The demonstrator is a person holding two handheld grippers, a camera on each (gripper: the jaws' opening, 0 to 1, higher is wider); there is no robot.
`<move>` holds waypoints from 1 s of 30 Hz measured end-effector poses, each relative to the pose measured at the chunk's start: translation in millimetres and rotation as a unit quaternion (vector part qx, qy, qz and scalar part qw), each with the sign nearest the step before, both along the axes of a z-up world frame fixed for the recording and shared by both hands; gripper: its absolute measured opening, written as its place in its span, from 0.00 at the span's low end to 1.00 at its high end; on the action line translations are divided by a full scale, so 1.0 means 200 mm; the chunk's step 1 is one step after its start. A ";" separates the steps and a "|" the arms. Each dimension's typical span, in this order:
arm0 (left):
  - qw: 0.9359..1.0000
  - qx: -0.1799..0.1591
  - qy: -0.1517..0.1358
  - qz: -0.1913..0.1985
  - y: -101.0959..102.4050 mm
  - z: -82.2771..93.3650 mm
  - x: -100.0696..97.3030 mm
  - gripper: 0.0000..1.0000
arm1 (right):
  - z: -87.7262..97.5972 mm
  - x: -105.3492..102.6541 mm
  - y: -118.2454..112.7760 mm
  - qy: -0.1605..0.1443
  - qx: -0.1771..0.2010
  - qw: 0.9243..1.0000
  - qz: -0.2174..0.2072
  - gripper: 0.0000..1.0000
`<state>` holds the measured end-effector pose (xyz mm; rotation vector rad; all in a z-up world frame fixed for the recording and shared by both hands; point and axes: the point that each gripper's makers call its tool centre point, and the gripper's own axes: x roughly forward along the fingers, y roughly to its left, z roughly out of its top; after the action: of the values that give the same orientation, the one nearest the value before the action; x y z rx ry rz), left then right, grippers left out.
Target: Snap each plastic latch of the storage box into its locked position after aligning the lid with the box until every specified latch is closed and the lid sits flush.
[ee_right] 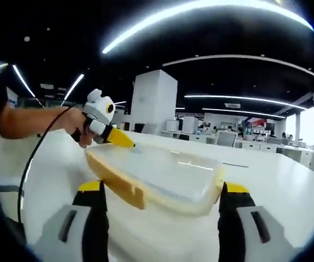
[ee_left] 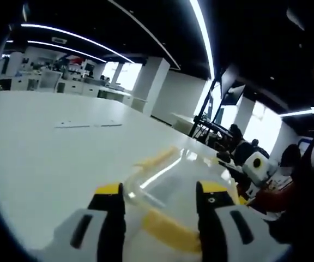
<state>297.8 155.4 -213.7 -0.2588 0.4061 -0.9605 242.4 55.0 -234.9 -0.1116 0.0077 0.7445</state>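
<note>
Left tool (ee_left: 160, 199) stands with its two yellow-tipped jaws apart, one on each side of the near edge of the box (ee_left: 173, 185); a yellow latch (ee_left: 168, 229) lies between them, low in the left gripper view, and whether the jaws touch the box I cannot tell. A second yellow latch (ee_left: 156, 158) shows on the far side of the clear lid (ee_left: 181, 172). The box rests on the white tabletop (ee_left: 42, 158).

In the right gripper view the right tool (ee_right: 163, 196) has its jaws wide apart, with the box (ee_right: 157, 177) between and just beyond them, gripping nothing. The clear lid (ee_right: 162, 169) lies over the box, a yellow latch (ee_right: 121, 183) along its near left side. At the far left corner of the box the left tool (ee_right: 125, 142) comes in, its yellow tip at the lid's edge, held by a hand (ee_right: 75, 125) with a black cable (ee_right: 34, 164) hanging from it. The tabletop (ee_right: 288, 185) is white.
</note>
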 end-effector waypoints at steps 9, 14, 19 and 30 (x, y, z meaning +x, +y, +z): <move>1.000 -0.013 -0.005 0.004 0.02 0.01 0.00 0.51 | 0.01 0.01 0.02 0.003 -0.010 1.000 0.024 0.85; 0.999 -0.027 -0.014 0.016 0.03 0.02 -0.01 0.50 | -0.01 0.03 0.01 -0.014 -0.035 0.999 0.033 0.83; 0.997 -0.018 -0.065 0.020 0.04 0.05 -0.04 0.53 | 0.02 0.02 0.02 -0.016 -0.035 0.998 0.055 0.83; 0.994 -0.009 -0.096 0.049 0.14 0.12 -0.08 0.56 | 0.10 -0.02 -0.04 -0.037 -0.092 0.987 0.123 0.84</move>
<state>281.9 183.7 -189.6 -0.1994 0.2060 -0.8847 239.0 47.2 -215.1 -0.3215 -0.0078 0.9853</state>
